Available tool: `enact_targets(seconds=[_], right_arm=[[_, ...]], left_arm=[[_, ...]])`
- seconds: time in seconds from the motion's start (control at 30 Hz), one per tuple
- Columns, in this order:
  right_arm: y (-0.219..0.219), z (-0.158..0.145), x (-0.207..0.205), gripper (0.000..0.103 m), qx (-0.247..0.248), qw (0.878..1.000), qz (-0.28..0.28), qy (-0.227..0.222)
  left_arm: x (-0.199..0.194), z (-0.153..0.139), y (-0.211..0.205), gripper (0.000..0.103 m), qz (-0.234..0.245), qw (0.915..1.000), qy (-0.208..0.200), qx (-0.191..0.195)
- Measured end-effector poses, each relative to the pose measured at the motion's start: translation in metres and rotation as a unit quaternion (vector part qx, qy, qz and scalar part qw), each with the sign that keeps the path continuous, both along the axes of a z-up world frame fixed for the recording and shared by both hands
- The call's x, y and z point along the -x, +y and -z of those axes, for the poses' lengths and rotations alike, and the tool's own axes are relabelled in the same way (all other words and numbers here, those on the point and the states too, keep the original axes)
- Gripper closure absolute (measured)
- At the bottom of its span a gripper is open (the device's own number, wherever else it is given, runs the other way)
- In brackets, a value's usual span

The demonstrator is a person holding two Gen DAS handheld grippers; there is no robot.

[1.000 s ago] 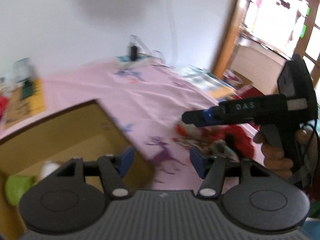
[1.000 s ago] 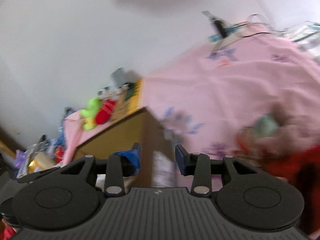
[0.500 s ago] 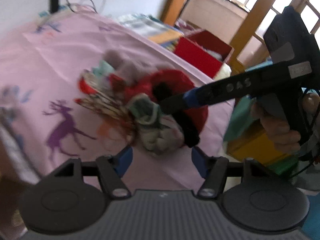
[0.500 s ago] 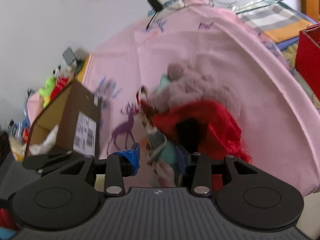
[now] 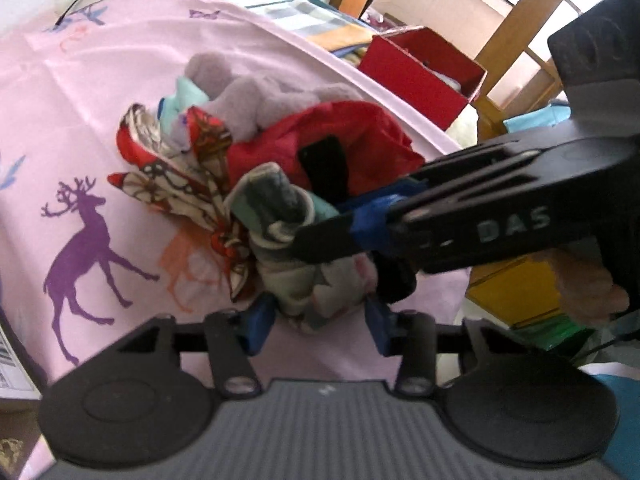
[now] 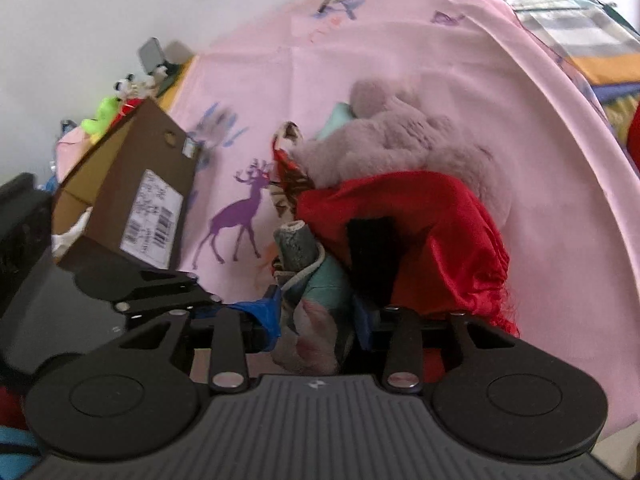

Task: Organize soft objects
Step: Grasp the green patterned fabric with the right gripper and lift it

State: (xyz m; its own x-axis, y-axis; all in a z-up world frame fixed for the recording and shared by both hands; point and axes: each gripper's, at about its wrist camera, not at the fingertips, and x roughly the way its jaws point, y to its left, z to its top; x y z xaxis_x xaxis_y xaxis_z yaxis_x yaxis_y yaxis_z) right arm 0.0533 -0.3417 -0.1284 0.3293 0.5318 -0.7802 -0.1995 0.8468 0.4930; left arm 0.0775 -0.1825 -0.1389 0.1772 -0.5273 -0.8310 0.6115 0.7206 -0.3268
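Note:
A pile of soft things lies on the pink deer-print cloth [image 5: 80,92]: a red fabric [image 5: 360,140], a mauve plush [image 5: 248,96], a patterned scarf [image 5: 176,176] and a rolled grey-teal sock bundle [image 5: 280,232]. My left gripper [image 5: 318,320] is open with its jaws on either side of the bundle's near end. My right gripper [image 6: 318,320] is open too, its jaws around the same bundle [image 6: 308,280]; in the left wrist view it reaches in from the right [image 5: 320,236]. The red fabric [image 6: 432,232] and plush [image 6: 392,148] lie just beyond.
An open cardboard box [image 6: 132,200] stands left of the pile, with small toys [image 6: 104,112] behind it by the wall. A red box [image 5: 420,76] and a yellow bin [image 5: 516,292] sit off the table's right edge. Cables lie at the far end.
Both grippers swung from the box to the pile and moved in close. Their jaws now straddle the sock bundle, which was farther ahead half a second ago.

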Motion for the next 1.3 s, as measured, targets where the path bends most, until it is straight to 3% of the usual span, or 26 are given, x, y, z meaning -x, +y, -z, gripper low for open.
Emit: enact_targets(seconds=[0.1,0.13,0.23,0.37,0.4,0.43,0.47,0.6,0.73,0.8,0.93,1.17,1.3], right_arm=[[-0.006,-0.009,0.002,0.088,-0.009,1.0,-0.009,-0.005],[-0.008,-0.013,0.003,0.088,-0.015,1.0,-0.01,-0.006],[-0.01,-0.021,0.002,0.089,-0.028,0.999,-0.019,-0.006],[-0.006,-0.017,0.003,0.089,-0.031,0.999,-0.015,0.005],[-0.006,-0.015,0.003,0.086,-0.025,1.0,-0.003,0.007],[-0.007,-0.012,0.003,0.084,-0.023,1.0,0.01,0.012],[-0.008,-0.011,0.003,0.083,-0.024,0.999,0.022,0.017],[-0.004,-0.007,0.007,0.083,-0.018,0.999,0.026,0.016],[0.009,0.005,0.011,0.08,0.031,0.999,0.02,0.007],[0.008,0.01,0.012,0.08,0.031,0.999,0.03,0.005],[0.002,0.004,0.013,0.089,0.021,0.999,0.045,0.008],[-0.005,-0.038,0.024,0.09,-0.033,0.998,0.046,-0.025],[0.002,-0.064,0.017,0.09,-0.07,0.994,0.044,-0.068]], left_arm=[[0.001,-0.002,0.003,0.063,-0.004,1.0,-0.001,0.009],[0.001,-0.003,0.004,0.075,-0.005,0.9999,-0.002,0.01],[0.009,-0.015,0.011,0.083,0.0,0.9996,-0.016,0.021],[0.014,-0.029,0.021,0.083,0.003,0.9984,-0.03,0.047],[0.013,-0.029,0.02,0.079,0.002,0.9988,-0.034,0.037],[0.012,-0.027,0.019,0.061,0.004,0.9991,-0.035,0.025],[0.012,-0.023,0.019,0.05,0.007,0.9993,-0.033,0.016],[0.019,-0.018,0.027,0.044,0.006,0.9991,-0.029,0.03],[0.017,-0.012,0.019,0.045,0.017,0.9989,-0.019,0.039],[0.014,-0.002,0.009,0.065,0.016,0.9994,-0.021,0.024],[0.01,0.005,0.006,0.067,0.011,0.9995,-0.009,0.027],[0.031,-0.042,0.028,0.068,0.026,0.9953,-0.075,0.056],[0.038,-0.075,0.048,0.068,0.01,0.9898,-0.123,0.071]])
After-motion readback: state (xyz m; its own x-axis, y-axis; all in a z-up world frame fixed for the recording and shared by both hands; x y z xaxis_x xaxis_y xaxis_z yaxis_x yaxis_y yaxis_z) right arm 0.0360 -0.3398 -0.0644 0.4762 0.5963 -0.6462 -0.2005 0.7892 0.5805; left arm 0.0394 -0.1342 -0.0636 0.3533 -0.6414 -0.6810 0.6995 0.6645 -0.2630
